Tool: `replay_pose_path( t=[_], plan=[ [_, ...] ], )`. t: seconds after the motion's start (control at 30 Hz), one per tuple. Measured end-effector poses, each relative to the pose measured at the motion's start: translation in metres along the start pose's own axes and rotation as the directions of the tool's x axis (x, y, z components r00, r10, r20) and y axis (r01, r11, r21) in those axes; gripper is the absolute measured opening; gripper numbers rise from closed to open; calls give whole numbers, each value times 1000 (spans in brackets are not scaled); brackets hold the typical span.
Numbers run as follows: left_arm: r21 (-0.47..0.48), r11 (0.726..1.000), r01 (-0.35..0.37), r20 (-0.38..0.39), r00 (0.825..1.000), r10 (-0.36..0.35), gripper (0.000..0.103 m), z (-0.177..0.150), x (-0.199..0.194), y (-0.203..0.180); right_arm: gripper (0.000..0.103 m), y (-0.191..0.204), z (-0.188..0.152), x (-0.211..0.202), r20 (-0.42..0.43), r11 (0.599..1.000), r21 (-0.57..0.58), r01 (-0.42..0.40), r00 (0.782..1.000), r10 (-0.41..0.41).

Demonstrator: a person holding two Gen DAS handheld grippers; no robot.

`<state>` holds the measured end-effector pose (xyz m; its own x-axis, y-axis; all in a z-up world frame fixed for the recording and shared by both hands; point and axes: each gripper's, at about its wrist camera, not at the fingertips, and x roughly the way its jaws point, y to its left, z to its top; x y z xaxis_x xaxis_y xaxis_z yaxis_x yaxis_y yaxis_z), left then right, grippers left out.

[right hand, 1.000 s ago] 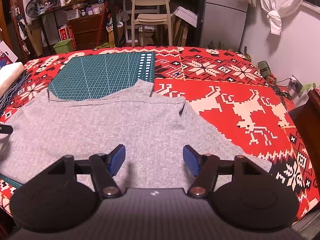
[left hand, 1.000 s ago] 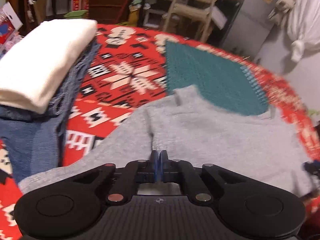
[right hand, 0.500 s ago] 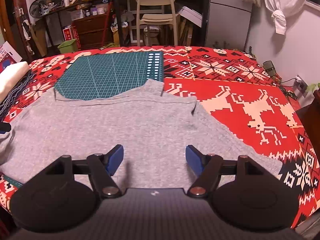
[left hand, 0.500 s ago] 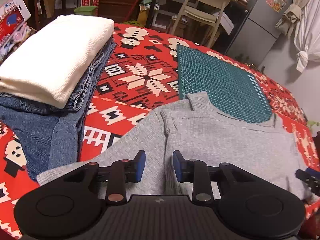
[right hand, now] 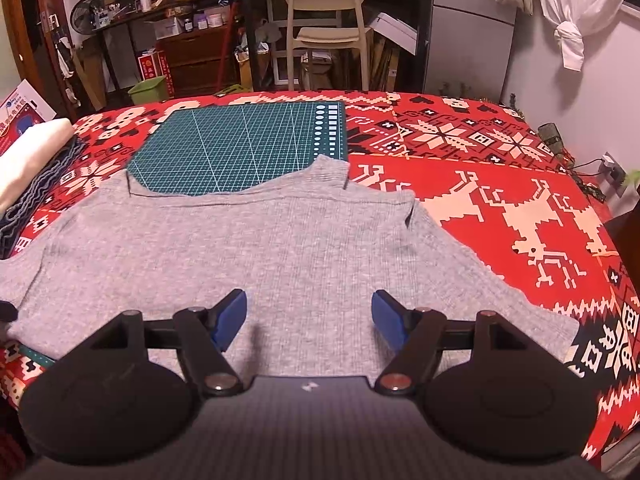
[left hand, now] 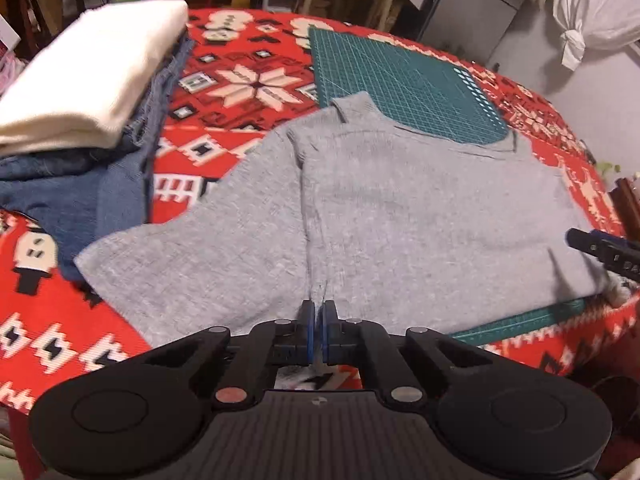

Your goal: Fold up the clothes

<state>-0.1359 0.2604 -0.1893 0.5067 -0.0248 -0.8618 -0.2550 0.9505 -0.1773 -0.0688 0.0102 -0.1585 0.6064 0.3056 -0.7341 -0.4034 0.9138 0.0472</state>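
1. The grey sweater [right hand: 288,256] lies flat on the red patterned cloth [right hand: 500,184]. In my right wrist view its collar points to 12 o'clock and its hem lies nearest me at 6. Its long axis runs sleeve to sleeve, from 9 to 3 o'clock.
2. The collar and shoulders overlap the near edge of the green cutting mat [right hand: 240,144].
3. My left gripper [left hand: 319,326] sits low at the sweater's near edge, its blue pads [left hand: 306,332] pressed together on a pinch of grey fabric.
4. My right gripper [right hand: 309,322] hovers level over the hem, pointing toward 12, with its jaws spread wide and grey knit showing between them.
5. In the left view, a folded cream garment [left hand: 88,76] rests on folded denim [left hand: 76,196] at 10 o'clock.
6. A pale chair [right hand: 326,20] stands beyond the table at 12.
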Motion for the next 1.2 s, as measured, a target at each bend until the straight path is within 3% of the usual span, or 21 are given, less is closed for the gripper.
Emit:
replay_pose_path(
  t=[0.13, 0.37, 0.63, 0.8, 0.87, 1.0, 1.2],
  plan=[
    [-37, 999, 11, 17, 1000, -11, 4, -2, -7, 12, 73, -3, 0, 0, -1, 1000, 7, 5, 1000, -5],
    [-38, 999, -8, -27, 1000, 7, 4, -6, 0, 16, 73, -10, 0, -2, 2, 1000, 27, 10, 1000, -10],
    [-35, 999, -10, -24, 1000, 9, 16, -8, 0, 20, 71, -15, -10, -16, 10, 1000, 8, -15, 1000, 15],
    [-26, 999, -21, -11, 1000, 20, 21, -7, -8, 18, 80, -22, -17, -35, 48, 1000, -9, -14, 999, 15],
    [-24, 999, -24, -4, 1000, 23, 22, -6, -13, 18, 90, -26, -20, -42, 58, 1000, -16, -12, 998, 13],
    [-20, 999, -36, 23, 999, 36, 29, -3, -23, 12, 91, -35, -24, -53, 45, 999, -32, -2, 999, 4],
    [14, 1000, -26, 87, 996, 25, 57, 0, -34, -9, 96, -52, -36, -58, 61, 998, -10, 65, 996, -64]
  ],
)
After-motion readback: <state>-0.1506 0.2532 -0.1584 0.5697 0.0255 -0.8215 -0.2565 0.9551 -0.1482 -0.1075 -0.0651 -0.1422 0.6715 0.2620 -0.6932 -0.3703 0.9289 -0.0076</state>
